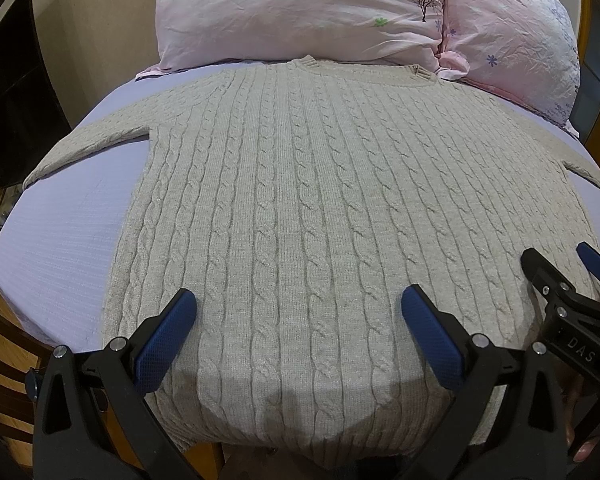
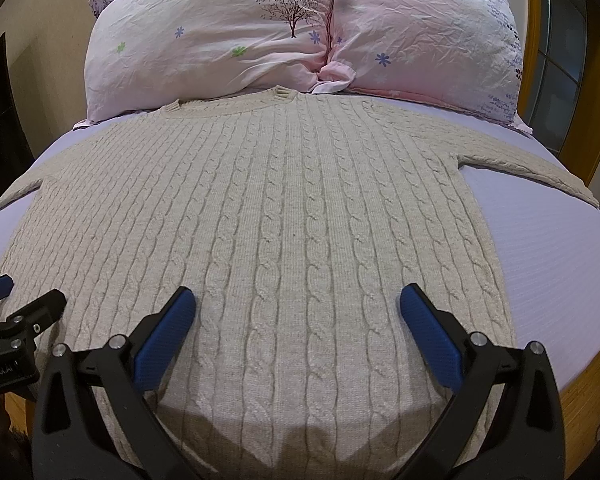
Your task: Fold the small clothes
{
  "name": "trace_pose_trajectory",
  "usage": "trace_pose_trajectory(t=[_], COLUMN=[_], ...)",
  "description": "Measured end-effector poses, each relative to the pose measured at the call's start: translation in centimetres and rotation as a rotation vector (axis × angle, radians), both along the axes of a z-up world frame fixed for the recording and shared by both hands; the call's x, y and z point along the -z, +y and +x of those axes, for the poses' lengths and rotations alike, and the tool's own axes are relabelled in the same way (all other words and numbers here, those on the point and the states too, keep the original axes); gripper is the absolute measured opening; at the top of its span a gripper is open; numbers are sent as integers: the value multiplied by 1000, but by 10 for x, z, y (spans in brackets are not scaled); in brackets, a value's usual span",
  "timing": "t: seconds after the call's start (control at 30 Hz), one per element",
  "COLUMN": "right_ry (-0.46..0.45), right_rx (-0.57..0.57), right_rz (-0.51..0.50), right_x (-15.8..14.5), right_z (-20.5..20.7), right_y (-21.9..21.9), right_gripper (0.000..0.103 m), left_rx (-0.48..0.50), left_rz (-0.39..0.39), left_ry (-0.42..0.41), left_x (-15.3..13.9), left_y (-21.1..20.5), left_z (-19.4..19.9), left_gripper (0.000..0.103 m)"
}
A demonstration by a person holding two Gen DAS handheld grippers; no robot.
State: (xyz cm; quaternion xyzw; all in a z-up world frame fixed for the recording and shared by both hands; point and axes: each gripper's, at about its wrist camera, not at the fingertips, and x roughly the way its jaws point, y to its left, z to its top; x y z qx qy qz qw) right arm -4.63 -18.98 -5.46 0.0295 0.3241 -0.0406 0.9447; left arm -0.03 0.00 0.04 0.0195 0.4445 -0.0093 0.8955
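Left tool [image 1: 298, 308] spread wide with nothing between its blue pads, above the hem of a beige cable-knit sweater [image 1: 300, 200], right tool [image 2: 298, 308] likewise wide apart and holding nothing, sweater flat on lilac bed [image 1: 60, 240], collar near pink pillows [image 1: 300, 12].

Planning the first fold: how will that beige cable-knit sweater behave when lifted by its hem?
The beige cable-knit sweater lies flat on the lilac bedsheet, so it will likely droop. Thick knit suggests some weight. Textured cables should grip the open left tongs.
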Motion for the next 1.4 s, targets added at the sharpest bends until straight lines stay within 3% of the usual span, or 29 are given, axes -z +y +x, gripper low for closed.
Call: trace_pose_trajectory(t=[0.9,1.17,1.27,1.4], right_ry=[-17,-44,-68,-205], right_rx=[2,-56,-125,59], right_rz=[-1,-12,87,244], right_x=[-2,0,-12,-56], right_z=[-2,-4,-8,-13], right_y=[-3,-5,-31,-124], right_gripper=[101,101,101,101], left_rx=[0,14,30,67], left_rz=[0,3,5,-1], left_ry=[-5,-25,-51,-80], left_x=[0,-2,-2,-2], left_y=[0,2,2,3], left_z=[0,-3,-4,-7], left_gripper=[102,102,102,102])
